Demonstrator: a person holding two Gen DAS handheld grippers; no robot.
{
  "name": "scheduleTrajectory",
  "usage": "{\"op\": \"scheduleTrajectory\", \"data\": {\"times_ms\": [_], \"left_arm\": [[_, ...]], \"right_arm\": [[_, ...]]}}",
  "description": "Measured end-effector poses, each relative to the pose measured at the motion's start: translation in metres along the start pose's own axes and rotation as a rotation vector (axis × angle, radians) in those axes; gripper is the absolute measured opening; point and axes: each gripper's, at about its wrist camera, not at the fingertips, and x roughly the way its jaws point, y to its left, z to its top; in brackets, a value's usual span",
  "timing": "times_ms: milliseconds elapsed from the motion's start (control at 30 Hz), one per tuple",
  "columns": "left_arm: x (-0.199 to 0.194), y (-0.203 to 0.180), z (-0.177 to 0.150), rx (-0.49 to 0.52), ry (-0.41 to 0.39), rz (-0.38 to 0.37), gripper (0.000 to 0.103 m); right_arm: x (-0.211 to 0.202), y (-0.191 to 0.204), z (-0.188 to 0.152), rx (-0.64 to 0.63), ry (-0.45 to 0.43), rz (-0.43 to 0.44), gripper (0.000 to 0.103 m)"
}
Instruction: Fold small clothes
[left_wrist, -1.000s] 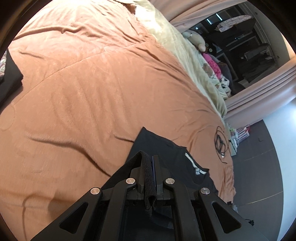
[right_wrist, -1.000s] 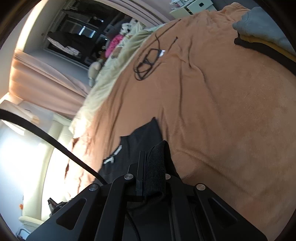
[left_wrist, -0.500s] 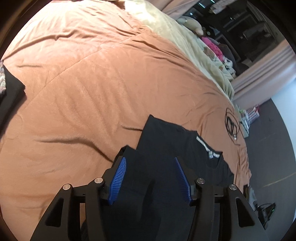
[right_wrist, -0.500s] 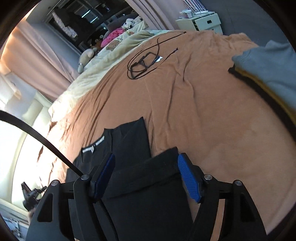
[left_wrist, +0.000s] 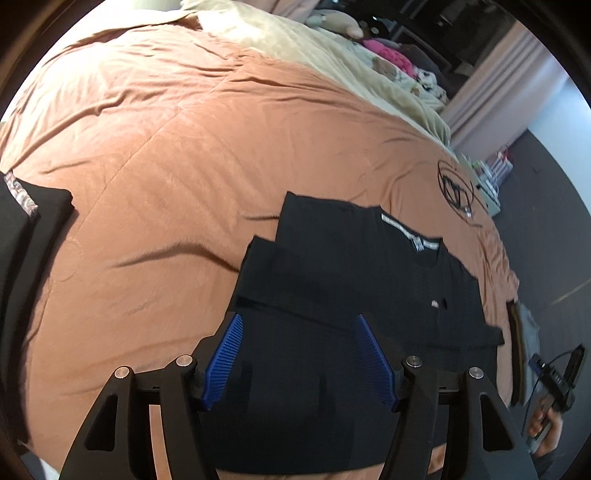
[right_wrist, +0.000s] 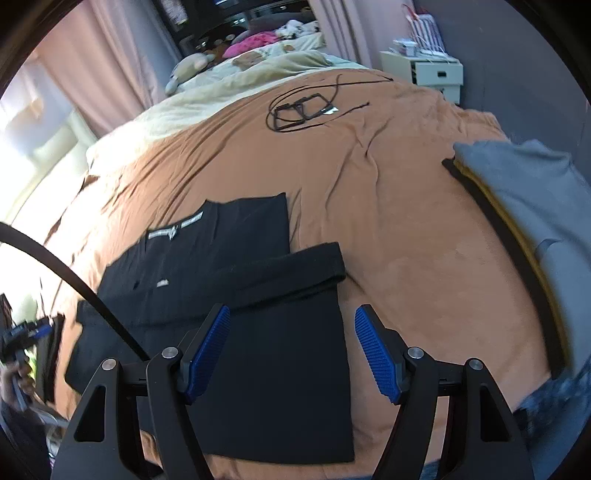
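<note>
A black T-shirt (left_wrist: 351, 266) lies flat on the orange-brown bedspread (left_wrist: 147, 166), its collar label away from me. Its lower part is folded up over the body, and the folded edge (right_wrist: 295, 266) runs across the shirt. My left gripper (left_wrist: 298, 321) hangs above the near left part of the shirt. Its jaws are opening, and only the cloth lying below shows between the blue pads. My right gripper (right_wrist: 292, 310) hovers open over the shirt's near right edge (right_wrist: 343, 369), gripping nothing.
A folded stack of grey, yellow and black clothes (right_wrist: 517, 192) lies on the bed at the right. Dark folded clothes (left_wrist: 22, 236) lie at the left edge. A coiled black cable (right_wrist: 303, 110) rests further back, before a cream blanket (right_wrist: 229, 85) and a white nightstand (right_wrist: 436, 70).
Both grippers were shut on the shirt's black hem a second ago. They have let it go, opened and drawn back upward; the folded part now lies on the shirt.
</note>
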Motion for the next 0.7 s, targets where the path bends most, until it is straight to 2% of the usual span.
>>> {"op": "scheduleTrajectory", "data": {"times_ms": [133,200,233,300,433,700], "left_arm": [[-0.006,-0.006,-0.014,0.061,0.018,0.014,0.066],[-0.008,-0.009,-0.020,0.092,0.027,0.030,0.067],[-0.007,-0.010,-0.024,0.109,0.034,0.039,0.072],[-0.004,-0.013,-0.028,0.135,0.045,0.054,0.079],[0.017,-0.029,-0.034,0.249,0.095,0.122,0.083],[0.066,-0.048,-0.043,0.383,0.178,0.219,0.085]], "right_arm": [[-0.011,0.011,-0.004,-0.073,0.012,-0.047,0.069],[-0.013,0.016,-0.008,-0.105,0.029,-0.057,0.075],[-0.012,0.018,-0.009,-0.118,0.036,-0.061,0.081],[-0.008,0.021,-0.013,-0.149,0.061,-0.068,0.085],[0.012,0.026,-0.015,-0.205,0.110,-0.101,0.091],[0.065,0.036,-0.010,-0.257,0.171,-0.118,0.091]]}}
